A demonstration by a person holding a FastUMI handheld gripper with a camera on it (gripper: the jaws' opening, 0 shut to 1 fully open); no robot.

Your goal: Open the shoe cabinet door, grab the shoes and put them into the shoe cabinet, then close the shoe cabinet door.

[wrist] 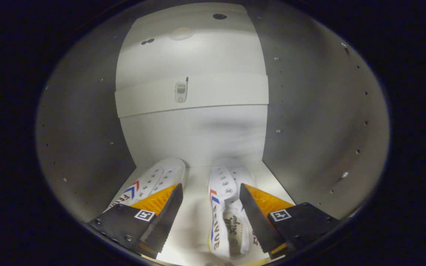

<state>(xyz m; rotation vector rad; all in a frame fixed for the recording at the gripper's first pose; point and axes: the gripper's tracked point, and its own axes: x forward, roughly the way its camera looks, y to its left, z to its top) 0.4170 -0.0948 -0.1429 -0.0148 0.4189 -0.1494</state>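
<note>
Shoes [213, 199] stand side by side on the shoe cabinet [309, 111] floor, toes toward the back panel [198, 136], well under the shelf [220, 94] above. Gripper [210, 212] reaches inside the cabinet with its fingers spread wide and gripping nothing; the right-hand shoe [222, 207] lies in the gap between them, hard by the right finger, while the left-hand shoe [150, 184] lies partly beneath the left finger. Judgement: placement looks complete, the wide spread suits a release, and door closing remains. Heels of both shoes are cut off behind the fingers. Whether the right finger touches the shoe cannot be determined. A small fitting [181, 92] on the shelf front is unidentifiable.
</note>
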